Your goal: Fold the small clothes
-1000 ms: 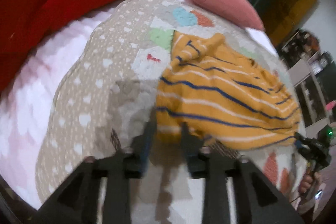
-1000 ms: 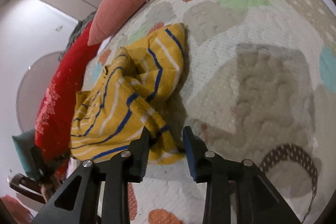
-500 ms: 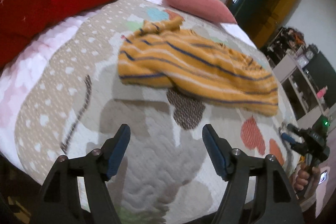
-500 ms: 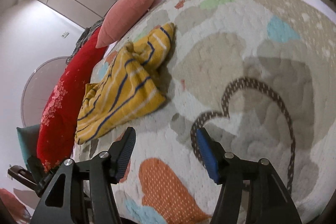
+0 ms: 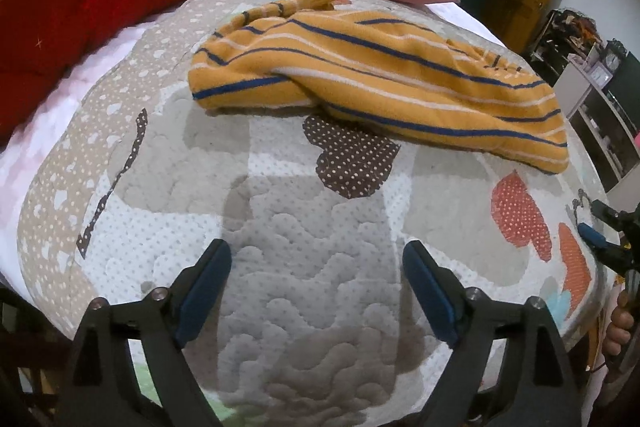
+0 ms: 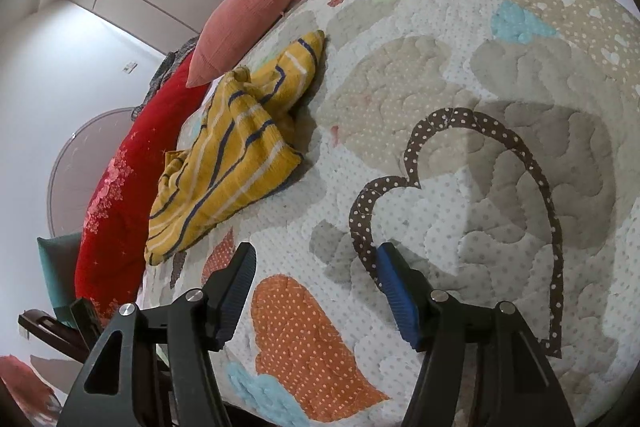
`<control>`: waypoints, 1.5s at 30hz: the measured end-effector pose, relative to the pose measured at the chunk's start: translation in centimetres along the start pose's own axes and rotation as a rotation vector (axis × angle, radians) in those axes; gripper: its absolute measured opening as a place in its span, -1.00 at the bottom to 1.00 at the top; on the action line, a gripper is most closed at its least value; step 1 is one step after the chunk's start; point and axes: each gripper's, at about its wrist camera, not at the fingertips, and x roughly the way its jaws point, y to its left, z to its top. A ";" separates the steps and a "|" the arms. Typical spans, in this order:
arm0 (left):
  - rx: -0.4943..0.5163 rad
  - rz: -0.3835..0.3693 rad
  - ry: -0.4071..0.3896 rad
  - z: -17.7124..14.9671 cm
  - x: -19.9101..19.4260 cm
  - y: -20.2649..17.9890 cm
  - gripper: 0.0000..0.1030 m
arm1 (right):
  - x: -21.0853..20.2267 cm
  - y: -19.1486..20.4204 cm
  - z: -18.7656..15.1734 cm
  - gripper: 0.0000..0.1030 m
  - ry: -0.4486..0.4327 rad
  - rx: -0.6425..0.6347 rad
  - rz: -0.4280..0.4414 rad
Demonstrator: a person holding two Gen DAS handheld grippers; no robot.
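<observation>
Each hand-held gripper gapes wide (holding nothing), striped garment apart.

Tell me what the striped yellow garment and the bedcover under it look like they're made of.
The striped yellow garment looks like a soft knit, perhaps fleece or terry: matte, fuzzy surface, thick rounded folds. The bedcover looks like a quilted cotton patchwork: puffy stitched scallops, dotted appliqué hearts, no sheen. Fibre content can't be confirmed by sight.

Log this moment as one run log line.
left gripper: open, empty | right gripper: open, empty | striped garment: bunched on quilt, untouched | fold: unfinished
</observation>
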 end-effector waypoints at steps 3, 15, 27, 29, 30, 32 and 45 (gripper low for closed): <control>0.016 0.014 -0.006 -0.4 0.1 -0.3 0.79 | 0.1 0.2 -0.2 0.40 -0.012 -0.011 -0.004; 0.053 0.050 -0.033 -1.4 0.2 -1.3 0.94 | 0.6 1.2 -1.0 0.61 -0.061 -0.063 -0.038; 0.058 0.058 -0.045 -1.4 0.2 -1.4 0.95 | 1.1 2.4 -1.7 0.81 -0.101 -0.124 -0.075; 0.059 0.060 -0.048 -1.5 0.2 -1.5 0.96 | 1.3 2.6 -1.8 0.84 -0.107 -0.132 -0.081; 0.061 0.062 -0.050 -1.5 0.2 -1.5 0.96 | 1.3 2.6 -1.9 0.85 -0.112 -0.135 -0.083; 0.062 0.063 -0.055 -1.7 0.2 -1.6 0.97 | 1.4 2.7 -2.0 0.88 -0.125 -0.133 -0.088; 0.054 0.049 -0.087 -2.1 0.1 -1.6 1.00 | 1.4 3.0 -2.5 0.98 -0.169 -0.129 -0.083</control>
